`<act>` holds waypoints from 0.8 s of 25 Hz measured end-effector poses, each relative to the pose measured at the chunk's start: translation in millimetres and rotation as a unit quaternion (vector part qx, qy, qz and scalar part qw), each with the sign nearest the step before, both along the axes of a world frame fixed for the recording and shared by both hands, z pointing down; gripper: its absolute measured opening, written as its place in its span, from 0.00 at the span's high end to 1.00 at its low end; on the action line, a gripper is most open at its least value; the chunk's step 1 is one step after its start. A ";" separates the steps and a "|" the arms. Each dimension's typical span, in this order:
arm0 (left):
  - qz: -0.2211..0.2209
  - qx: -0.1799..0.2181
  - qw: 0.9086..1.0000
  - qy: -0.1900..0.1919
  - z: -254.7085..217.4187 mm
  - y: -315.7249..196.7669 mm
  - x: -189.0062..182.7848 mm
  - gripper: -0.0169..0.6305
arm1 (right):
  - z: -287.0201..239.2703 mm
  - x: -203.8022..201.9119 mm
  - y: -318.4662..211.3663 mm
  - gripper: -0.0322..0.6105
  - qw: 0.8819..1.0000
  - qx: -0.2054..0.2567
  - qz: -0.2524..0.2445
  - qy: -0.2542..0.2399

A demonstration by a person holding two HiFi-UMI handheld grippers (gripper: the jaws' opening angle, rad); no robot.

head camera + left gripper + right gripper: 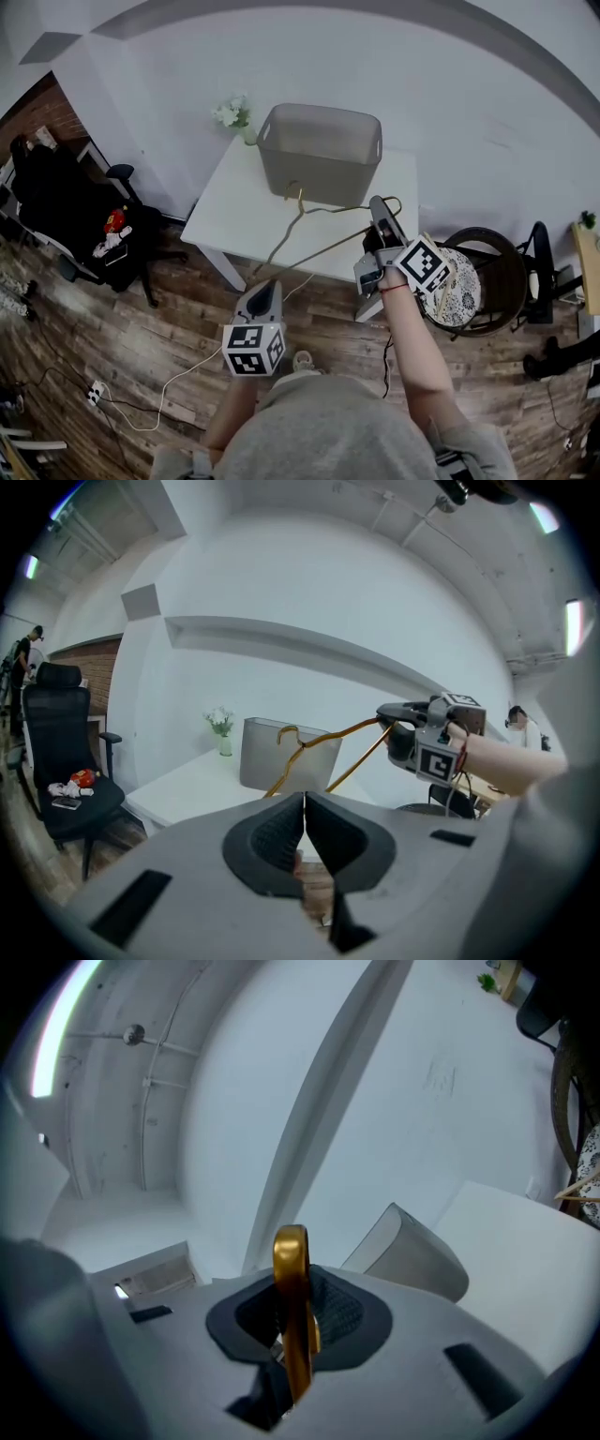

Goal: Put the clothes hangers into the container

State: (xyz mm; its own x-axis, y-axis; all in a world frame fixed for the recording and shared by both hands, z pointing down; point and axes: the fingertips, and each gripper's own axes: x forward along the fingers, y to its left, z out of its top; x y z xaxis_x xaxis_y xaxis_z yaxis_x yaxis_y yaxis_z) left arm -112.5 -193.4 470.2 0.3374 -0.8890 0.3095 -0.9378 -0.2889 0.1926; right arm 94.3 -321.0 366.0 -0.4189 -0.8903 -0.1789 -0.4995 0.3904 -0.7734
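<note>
Right tool (379, 208) clamps a thin golden metal hanger (309, 236), hook at six o'clock of the grey plastic container (323, 155); left tool (266, 295) clenched, empty.

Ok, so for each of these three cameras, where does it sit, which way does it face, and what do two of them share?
Head view: on the person's head, facing steeply down at the table and container; left gripper, right gripper and forearms show.
Left gripper view: on the left gripper, facing along its shut, empty jaws toward the container; the right gripper shows.
Right gripper view: on the right gripper, facing the wall; its jaws grip the gold hanger.
Shared: all three show the container.
</note>
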 end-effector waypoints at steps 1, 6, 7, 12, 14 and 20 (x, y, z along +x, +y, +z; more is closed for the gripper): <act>0.001 -0.001 1.000 0.000 0.8 -6.7 -2.1 0.96 | 2.3 -0.6 -7.9 0.87 1.000 -0.019 0.010 -0.006; 0.007 -0.004 1.000 0.001 5.0 -40.6 -13.3 0.96 | -19.0 -14.7 -53.8 0.87 1.000 0.003 0.013 -0.004; 0.008 -0.005 1.000 0.001 6.4 -45.9 -15.8 0.96 | -23.7 -16.5 -61.8 0.87 1.000 0.011 0.013 -0.004; 0.011 -0.006 1.000 0.003 11.9 -72.7 -28.6 0.96 | -47.7 -21.4 -100.7 0.87 0.999 0.048 0.018 0.000; 0.013 -0.008 1.000 0.004 14.1 -83.3 -32.5 0.96 | -56.5 -22.3 -116.0 0.87 0.998 0.055 0.024 -0.001; 0.021 -0.014 1.000 0.004 18.4 -107.6 -35.7 0.96 | -79.5 -16.4 -154.9 0.87 0.997 0.063 0.043 -0.005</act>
State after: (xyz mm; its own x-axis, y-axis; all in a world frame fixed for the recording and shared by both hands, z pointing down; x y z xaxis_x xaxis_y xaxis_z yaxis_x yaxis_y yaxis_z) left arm -148.3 -301.0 488.6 0.3772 -0.8647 0.3316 -0.9233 -0.3230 0.2080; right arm 77.9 -475.9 286.6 -0.3400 -0.8926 -0.2960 -0.5281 0.4416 -0.7253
